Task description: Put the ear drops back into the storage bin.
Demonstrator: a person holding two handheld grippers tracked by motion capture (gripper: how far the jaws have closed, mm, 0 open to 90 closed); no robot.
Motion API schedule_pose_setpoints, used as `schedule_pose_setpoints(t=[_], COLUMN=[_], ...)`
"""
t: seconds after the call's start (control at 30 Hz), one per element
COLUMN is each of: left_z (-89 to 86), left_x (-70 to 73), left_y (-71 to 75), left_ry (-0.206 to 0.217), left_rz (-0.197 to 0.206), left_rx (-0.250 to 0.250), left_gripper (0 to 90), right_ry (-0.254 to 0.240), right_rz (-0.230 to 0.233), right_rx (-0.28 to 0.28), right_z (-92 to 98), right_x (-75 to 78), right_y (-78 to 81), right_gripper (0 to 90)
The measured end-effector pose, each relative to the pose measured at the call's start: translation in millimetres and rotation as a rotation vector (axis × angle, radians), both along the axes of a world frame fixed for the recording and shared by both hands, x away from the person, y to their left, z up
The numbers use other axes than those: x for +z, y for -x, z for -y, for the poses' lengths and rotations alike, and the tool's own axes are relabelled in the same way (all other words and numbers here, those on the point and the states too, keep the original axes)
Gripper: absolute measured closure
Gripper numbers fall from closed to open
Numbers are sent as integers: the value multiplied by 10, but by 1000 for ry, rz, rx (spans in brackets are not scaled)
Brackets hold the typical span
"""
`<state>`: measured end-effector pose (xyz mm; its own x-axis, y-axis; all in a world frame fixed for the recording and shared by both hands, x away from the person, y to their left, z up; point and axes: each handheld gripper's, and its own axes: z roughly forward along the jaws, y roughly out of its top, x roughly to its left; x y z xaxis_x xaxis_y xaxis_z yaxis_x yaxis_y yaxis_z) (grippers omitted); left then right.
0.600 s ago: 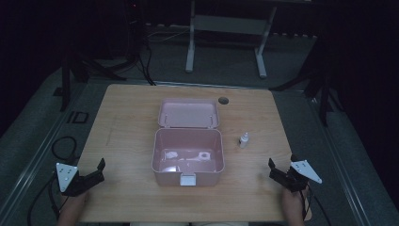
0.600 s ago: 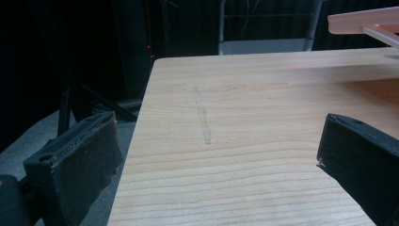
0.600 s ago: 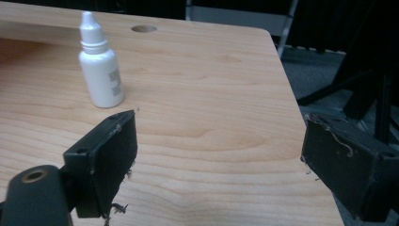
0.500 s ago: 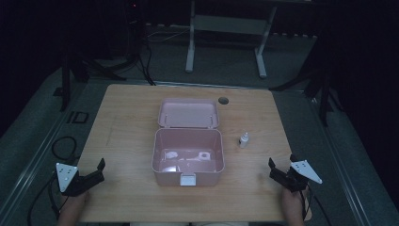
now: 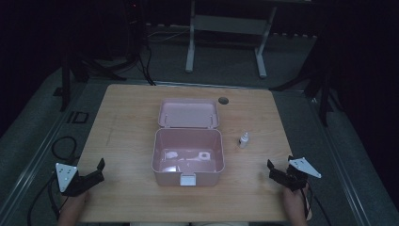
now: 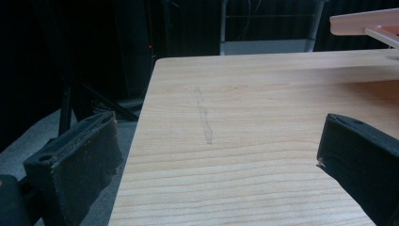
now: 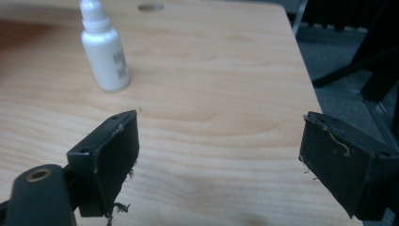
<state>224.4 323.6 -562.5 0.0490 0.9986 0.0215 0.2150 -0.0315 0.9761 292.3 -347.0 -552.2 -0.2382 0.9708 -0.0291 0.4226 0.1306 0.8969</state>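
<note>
A pink plastic box [image 5: 188,157] stands open at the middle of the wooden table [image 5: 127,122], its lid [image 5: 189,113] laid back behind it; a few pale items lie inside. A small white dropper bottle [image 5: 243,140] stands upright to the right of the box and is seen again [image 7: 104,47] ahead of my right gripper. My left gripper [image 5: 96,173] rests at the table's near left corner, open and empty [image 6: 216,155]. At the near right edge my right gripper [image 5: 275,172] is open with nothing between its jaws [image 7: 219,155].
A round cable hole [image 5: 223,100] sits near the table's far edge. Black stands and a white metal frame [image 5: 226,28] stand on the dark floor behind. Cables [image 5: 63,146] trail on the floor to the left. The box's pink lid edge [image 6: 364,23] shows far right.
</note>
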Motion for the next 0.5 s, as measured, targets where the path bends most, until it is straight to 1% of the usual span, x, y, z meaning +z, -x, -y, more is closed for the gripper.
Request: schedule_pose_setpoints(t=[0.07, 0.1, 0.13, 0.17, 0.2, 0.23, 0.27, 0.3, 0.33, 0.37, 0.4, 0.43, 0.47, 0.5], left_z=[0, 0, 0, 0, 1, 1, 1, 0, 0, 0, 0, 0, 0, 0], left_x=[0, 0, 0, 0, 0, 0, 0, 0, 0, 0, 0, 0, 0, 0], left_y=[1, 2, 2, 3, 3, 3, 2, 2, 3, 3, 3, 3, 3, 3], left_ry=[1, 0, 0, 0, 0, 0, 0, 1, 1, 1, 2, 1, 1, 1], left_rz=[0, 0, 1, 1, 1, 1, 1, 1, 1, 1, 1, 2, 1, 1], left_rx=[-1, -1, -1, -2, -2, -2, -2, -3, -4, -4, -4, -4, -5, -5], left_gripper=[4, 4, 3, 3, 3, 4, 3, 3, 4, 3, 3, 4, 4, 4], right_ry=[21, 21, 9, 6, 6, 6, 28, 34, 29, 19, 19, 30, 47, 47], right_rz=[-51, -51, -92, -104, -119, -119, -194, -265, -306, -335, -335, -401, -441, -441], right_rx=[9, 9, 3, -4, -1, -1, 6, 10, 27, 41, 41, 51, 61, 61], right_z=[-10, -10, -3, 3, 6, 6, 11, 18, 27, 37, 37, 45, 42, 42], right_x=[12, 12, 38, 64, 87, 87, 156, 193, 224, 261, 261, 319, 358, 358], right_y=[-15, -15, -23, -20, -26, -26, -55, -86, -102, -111, -111, -131, -139, -139], right_gripper=[113, 113, 113, 113, 113, 113, 113, 114, 114, 114, 114, 114, 114, 114])
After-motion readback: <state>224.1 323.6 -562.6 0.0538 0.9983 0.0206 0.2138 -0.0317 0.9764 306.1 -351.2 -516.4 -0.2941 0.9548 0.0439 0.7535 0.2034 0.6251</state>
